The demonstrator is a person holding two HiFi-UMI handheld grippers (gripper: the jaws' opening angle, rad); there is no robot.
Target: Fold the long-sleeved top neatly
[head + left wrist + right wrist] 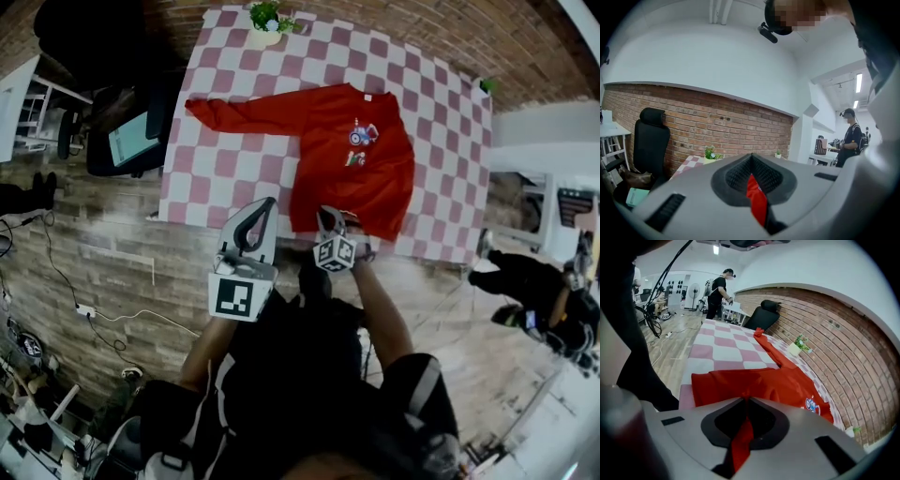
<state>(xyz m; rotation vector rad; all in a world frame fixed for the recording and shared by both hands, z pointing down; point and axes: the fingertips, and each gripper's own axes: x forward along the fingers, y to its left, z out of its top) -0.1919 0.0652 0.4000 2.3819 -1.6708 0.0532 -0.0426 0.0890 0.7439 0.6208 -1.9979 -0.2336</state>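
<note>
Brick wall at the far side, checked surface (216,178) in front of it.

Head view: red top (347,159) lay flat, collar far, hem near, one sleeve stretched out left. Left claw (255,220) stood just left of the hem's corner. Right claw (330,220) sat at the hem's middle, nearer the body.

Left gripper view: jaws together on a strip of red cloth, pointing about level at the wall.

Right gripper view: jaws clamped on the hem, tilted down, with the garment spreading away beyond them.

Likely next: hem carried far, toward the collar.
</note>
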